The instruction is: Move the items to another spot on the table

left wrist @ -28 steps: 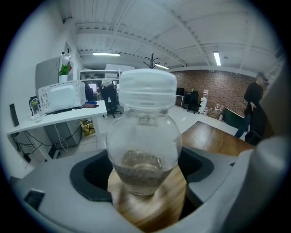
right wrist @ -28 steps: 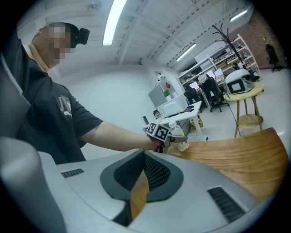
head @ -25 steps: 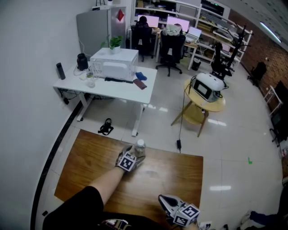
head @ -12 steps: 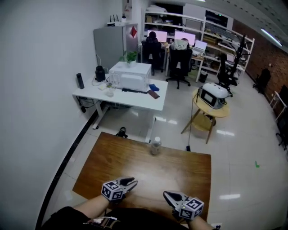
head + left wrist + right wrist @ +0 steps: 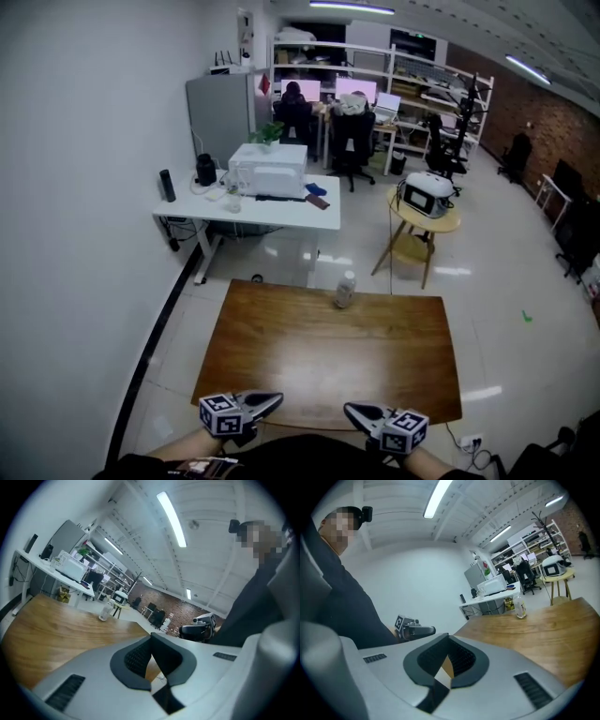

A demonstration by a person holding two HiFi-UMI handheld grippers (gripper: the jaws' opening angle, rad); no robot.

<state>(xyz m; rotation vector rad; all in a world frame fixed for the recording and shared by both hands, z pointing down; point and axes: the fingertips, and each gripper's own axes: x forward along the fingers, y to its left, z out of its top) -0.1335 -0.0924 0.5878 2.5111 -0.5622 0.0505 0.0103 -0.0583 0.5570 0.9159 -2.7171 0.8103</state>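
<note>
Clear plastic bottle (image 5: 345, 289): one item, upright, near the far edge of your brown wooden counter (image 5: 328, 361), a little right of centre, well apart from both grippers.

Surface: rectangular counter top, glossy wood grain, ceiling light reflecting off its middle.

Room:
- Glossy pale tiled floor (image 5: 487, 309).
- White desk (image 5: 291, 211) beyond the counter's far edge, carrying a white box-shaped appliance (image 5: 270, 171) and a dark cylindrical flask (image 5: 167, 185).
- Round light-wood side table (image 5: 441, 223) to the right of that desk, bearing a white device (image 5: 427, 192).
- Black office chairs (image 5: 354, 131) facing lit pink monitors (image 5: 349, 88).
- Brick wall (image 5: 553, 127) at the far right.

Bottle, appearance:
- See-through body, narrower at the neck, with a pale cap.
- In your right gripper view the bottle (image 5: 519, 607) has a yellowish tint low on its body.
- In your left gripper view the bottle (image 5: 104, 612) is small and stands straight at the far counter edge.

Left gripper (image 5: 274, 400): you hold it at the counter's near edge, with the fingers pressed together and nothing between them.

Right gripper (image 5: 352, 411): also at the near edge, just beside the left one, with the fingers closed tip to tip and empty.
</note>
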